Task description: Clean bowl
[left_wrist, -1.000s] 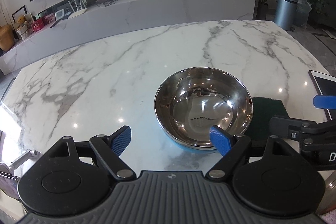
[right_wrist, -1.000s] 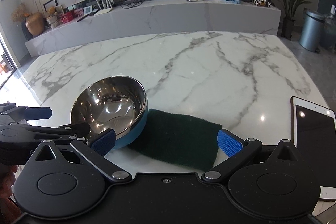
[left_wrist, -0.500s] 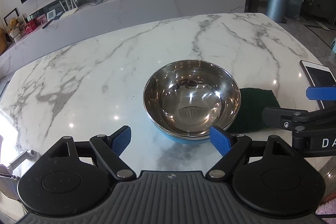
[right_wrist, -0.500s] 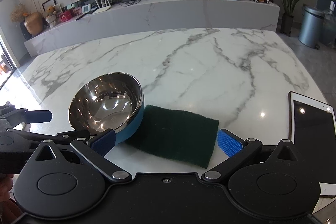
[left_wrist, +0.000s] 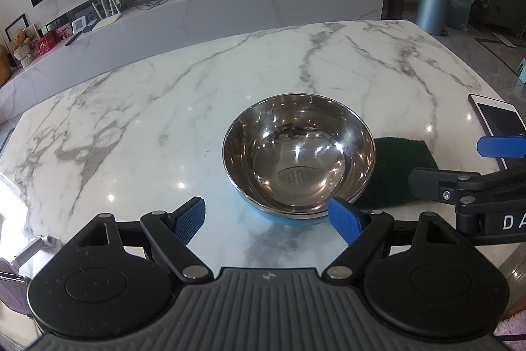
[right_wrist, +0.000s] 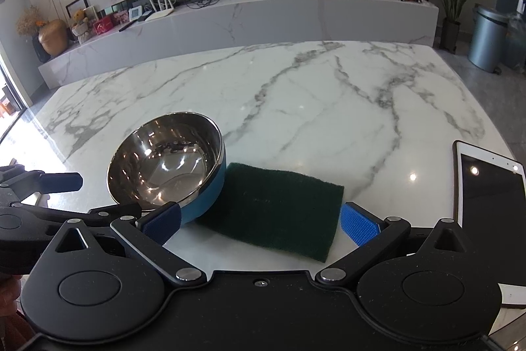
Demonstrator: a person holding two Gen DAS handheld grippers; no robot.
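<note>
Item one: my left gripper, fingers spread wide apart with nothing between the blue pads, held above the near edge of the marble table and angled down at it. Item two: my right gripper, likewise spread wide and holding nothing, its blue pads set either side of the near end of the scouring pad without touching it. Item three: the bowl, stainless steel inside with a blue outer shell, standing upright on the table just ahead of my left gripper and slightly toward its right finger, whose pad overlaps the near rim in the left wrist view, though I cannot tell whether they touch; from my right gripper the bowl sits ahead and to the left, beyond its left finger. Interior shiny, with a few small dark specks near the far wall. Item four: the scouring pad, dark green, rectangular, lying flat directly ahead of my right gripper, its far left corner against the side of the bowl. Item five: a tablet, white-bordered with a dark screen, flat on the table to the right of my right gripper, well apart from the pad.
</note>
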